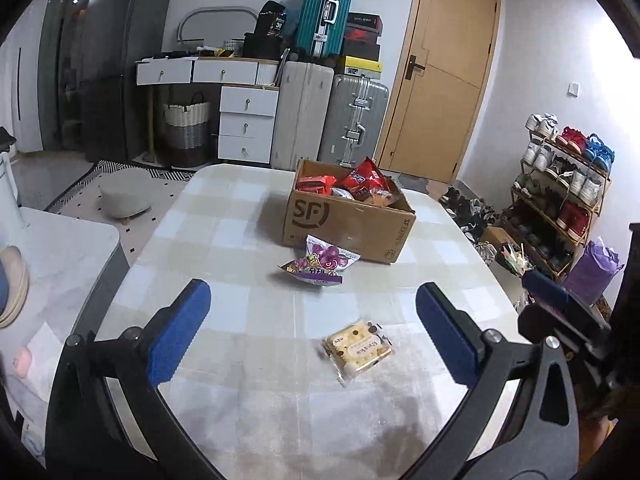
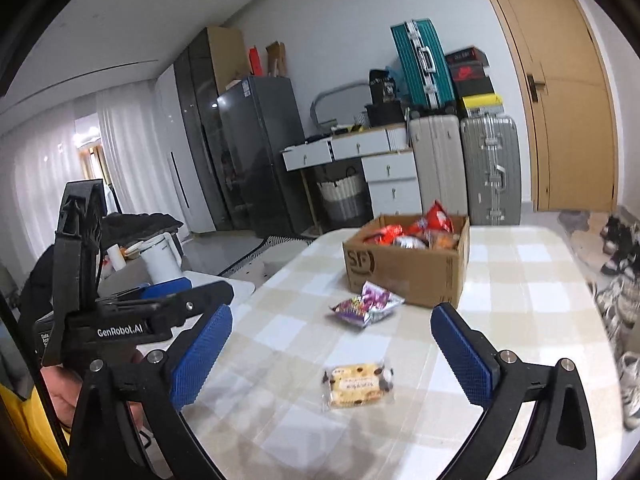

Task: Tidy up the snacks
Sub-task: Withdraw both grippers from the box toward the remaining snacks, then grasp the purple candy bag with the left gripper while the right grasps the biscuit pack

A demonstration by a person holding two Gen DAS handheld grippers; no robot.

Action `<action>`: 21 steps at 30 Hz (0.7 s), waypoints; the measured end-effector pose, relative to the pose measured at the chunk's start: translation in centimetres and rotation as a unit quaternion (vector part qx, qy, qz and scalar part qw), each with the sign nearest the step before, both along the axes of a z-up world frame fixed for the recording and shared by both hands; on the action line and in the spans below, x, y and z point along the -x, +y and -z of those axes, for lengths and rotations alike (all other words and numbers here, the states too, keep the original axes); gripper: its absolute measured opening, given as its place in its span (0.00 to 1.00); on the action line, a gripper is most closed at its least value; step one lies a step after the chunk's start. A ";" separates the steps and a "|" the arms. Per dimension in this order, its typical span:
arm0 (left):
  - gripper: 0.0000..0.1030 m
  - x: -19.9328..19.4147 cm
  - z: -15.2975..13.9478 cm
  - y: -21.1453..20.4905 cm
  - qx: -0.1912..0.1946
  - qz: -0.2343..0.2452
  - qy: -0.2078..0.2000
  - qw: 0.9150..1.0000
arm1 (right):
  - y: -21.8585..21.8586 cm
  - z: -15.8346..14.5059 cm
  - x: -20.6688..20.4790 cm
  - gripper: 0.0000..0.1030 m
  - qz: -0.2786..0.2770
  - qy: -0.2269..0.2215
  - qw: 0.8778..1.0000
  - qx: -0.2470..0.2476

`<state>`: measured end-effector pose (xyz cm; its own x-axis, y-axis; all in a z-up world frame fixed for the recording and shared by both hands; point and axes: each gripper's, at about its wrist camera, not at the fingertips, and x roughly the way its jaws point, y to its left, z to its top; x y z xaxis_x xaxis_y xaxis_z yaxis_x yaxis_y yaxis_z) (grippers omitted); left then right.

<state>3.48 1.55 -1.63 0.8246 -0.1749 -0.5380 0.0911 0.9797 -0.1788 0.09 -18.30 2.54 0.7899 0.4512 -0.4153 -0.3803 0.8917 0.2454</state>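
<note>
A cardboard box (image 1: 344,224) (image 2: 404,276) with red snack bags inside stands on the checked table (image 1: 224,240) (image 2: 532,300). In front of it lies a purple snack bag (image 1: 322,264) (image 2: 366,305). Nearer to me lies a pale yellow pastry packet (image 1: 358,347) (image 2: 359,385). My left gripper (image 1: 312,316) hangs open above the table, the yellow packet showing between its blue pads but untouched. My right gripper (image 2: 332,346) is open too, with nothing between its jaws, just short of the same packet. The left gripper (image 2: 132,320) shows at the left of the right wrist view.
A white side counter (image 1: 68,256) with a kettle (image 2: 162,256) adjoins the table's left. Behind stand a fridge (image 1: 120,64), drawers (image 1: 248,120), suitcases (image 1: 352,120) and a door (image 1: 444,72). A shoe rack (image 1: 560,188) and loose shoes (image 2: 616,248) sit at the right.
</note>
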 end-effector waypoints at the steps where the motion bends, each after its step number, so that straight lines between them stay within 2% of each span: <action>1: 0.99 -0.6 0.1 -0.1 0.000 -0.002 0.000 1.000 | -0.1 0.4 -0.2 0.98 0.003 0.005 1.000 -0.003; 10: 0.99 -4.5 4.7 0.0 0.004 -0.011 0.038 0.999 | -0.1 4.8 -3.5 0.98 0.006 0.062 0.998 0.000; 17: 0.99 -7.5 8.9 0.6 0.009 -0.018 0.067 0.998 | 1.5 10.0 -6.9 0.98 -0.004 0.130 0.991 0.028; 21: 0.99 -8.3 10.5 1.7 0.011 -0.029 0.071 0.997 | 3.3 12.7 -9.4 0.98 -0.021 0.163 0.984 0.064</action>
